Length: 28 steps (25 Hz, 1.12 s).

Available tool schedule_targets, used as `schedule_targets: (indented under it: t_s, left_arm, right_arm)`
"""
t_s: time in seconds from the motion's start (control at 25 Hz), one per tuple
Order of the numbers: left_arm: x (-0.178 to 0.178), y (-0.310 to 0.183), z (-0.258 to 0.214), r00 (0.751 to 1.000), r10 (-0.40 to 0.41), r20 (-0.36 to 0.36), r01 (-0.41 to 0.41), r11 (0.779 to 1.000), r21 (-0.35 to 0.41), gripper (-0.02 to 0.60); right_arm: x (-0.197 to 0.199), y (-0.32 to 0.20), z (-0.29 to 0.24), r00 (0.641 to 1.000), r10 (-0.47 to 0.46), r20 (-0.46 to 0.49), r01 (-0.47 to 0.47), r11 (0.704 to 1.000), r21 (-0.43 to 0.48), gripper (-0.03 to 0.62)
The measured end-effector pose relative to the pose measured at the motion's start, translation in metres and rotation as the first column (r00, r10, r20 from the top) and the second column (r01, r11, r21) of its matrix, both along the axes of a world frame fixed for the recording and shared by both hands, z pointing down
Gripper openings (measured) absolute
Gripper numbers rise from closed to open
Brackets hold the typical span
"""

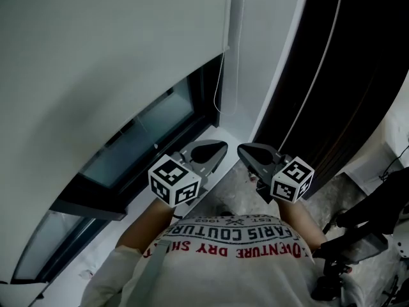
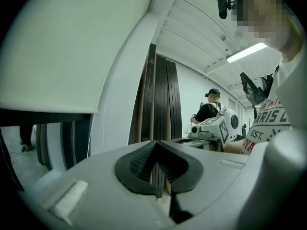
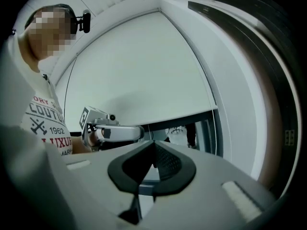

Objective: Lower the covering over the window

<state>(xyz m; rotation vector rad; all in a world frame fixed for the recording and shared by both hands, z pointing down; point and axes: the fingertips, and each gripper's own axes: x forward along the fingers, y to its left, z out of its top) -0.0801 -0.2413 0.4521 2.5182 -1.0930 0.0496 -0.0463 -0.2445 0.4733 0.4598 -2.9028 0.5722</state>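
A white roller blind [image 1: 96,62] hangs over most of the window, its bottom edge slanting above a strip of bare dark glass [image 1: 140,136]. A thin cord [image 1: 220,88] hangs beside the blind's right edge. My left gripper [image 1: 217,149] and right gripper [image 1: 246,149] are held side by side over the white sill [image 1: 225,136], tips nearly facing, apart from the blind and the cord. Both are shut with nothing between the jaws. The left gripper view shows its closed pads [image 2: 144,159] below the blind [image 2: 62,47]. The right gripper view shows its closed pads [image 3: 165,162], the blind [image 3: 139,71] and the cord [image 3: 214,123].
Tall dark panels [image 1: 358,75] stand to the right of the white window post [image 1: 268,50], with a second thin cord [image 1: 329,43] in front of them. Dark equipment [image 1: 358,242] sits at the lower right. Another person [image 2: 209,111] stands farther off in the room.
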Motion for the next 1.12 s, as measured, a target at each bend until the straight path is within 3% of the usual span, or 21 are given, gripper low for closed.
schedule_targets:
  t_s: [0.48, 1.12]
  left_arm:
    - [0.014, -0.004, 0.008, 0.999, 0.036, -0.011, -0.036, 0.999, -0.018, 0.003]
    - [0.015, 0.004, 0.013, 1.0, 0.023, -0.011, -0.024, 0.999, -0.026, 0.003]
  right_arm:
    - [0.008, 0.001, 0.009, 0.999, 0.033, -0.007, -0.033, 0.999, -0.019, 0.006]
    - [0.009, 0.005, 0.013, 0.999, 0.041, -0.005, -0.042, 0.998, -0.043, 0.006]
